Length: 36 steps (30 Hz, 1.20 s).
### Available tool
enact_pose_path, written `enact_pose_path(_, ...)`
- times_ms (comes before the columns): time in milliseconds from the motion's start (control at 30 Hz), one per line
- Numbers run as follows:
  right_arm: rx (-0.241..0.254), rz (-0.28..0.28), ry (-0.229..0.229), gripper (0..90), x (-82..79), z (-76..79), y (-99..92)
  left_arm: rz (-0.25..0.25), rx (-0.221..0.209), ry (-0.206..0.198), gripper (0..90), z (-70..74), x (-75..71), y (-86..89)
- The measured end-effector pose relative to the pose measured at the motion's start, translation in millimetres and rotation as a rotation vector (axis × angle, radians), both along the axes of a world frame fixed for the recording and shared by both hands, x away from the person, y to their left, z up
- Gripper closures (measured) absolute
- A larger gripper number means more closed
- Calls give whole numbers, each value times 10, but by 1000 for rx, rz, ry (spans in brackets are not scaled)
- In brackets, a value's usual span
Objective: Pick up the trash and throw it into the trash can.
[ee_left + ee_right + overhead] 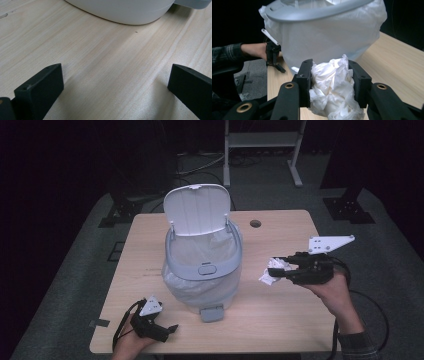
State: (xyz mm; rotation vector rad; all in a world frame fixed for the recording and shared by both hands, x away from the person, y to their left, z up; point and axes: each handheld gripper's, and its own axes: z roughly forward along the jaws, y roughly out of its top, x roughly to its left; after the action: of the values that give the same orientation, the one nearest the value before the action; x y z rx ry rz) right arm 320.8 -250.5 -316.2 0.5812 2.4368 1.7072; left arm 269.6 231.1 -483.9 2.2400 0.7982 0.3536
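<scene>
High view: right claw [276,268] level, clamping crumpled tissue [274,270] beside bin [202,265].

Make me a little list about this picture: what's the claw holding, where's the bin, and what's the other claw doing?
right gripper: shut on a crumpled white paper wad, held above the table
bin: middle of the table, lid flipped up, white bag liner inside and folded over its rim
paper to bin: apart, paper to the right of the bin
left gripper: open, nothing between its jaws, low over the table in front of the bin
pedal: grey, at the bin's front
</scene>
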Motion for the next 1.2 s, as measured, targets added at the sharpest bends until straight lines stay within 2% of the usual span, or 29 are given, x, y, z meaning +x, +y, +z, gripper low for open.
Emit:
enact_pose_path(233,23,14,-12,591,5,110,14,0,0,0,0,0,0,0)
enact_pose_path(433,52,33,-43,592,-2,278,47,0,0,0,0,0,0,0)
enact_pose_path(567,67,43,-52,592,-3,334,62,1,0,0,0,0,-1,0)
enact_pose_path(833,105,80,-80,591,43,542,173,-1,-1,-1,0,-1,2,0)
enact_pose_path(1200,124,115,-99,592,98,712,352,-2,-1,-1,0,-1,3,0)
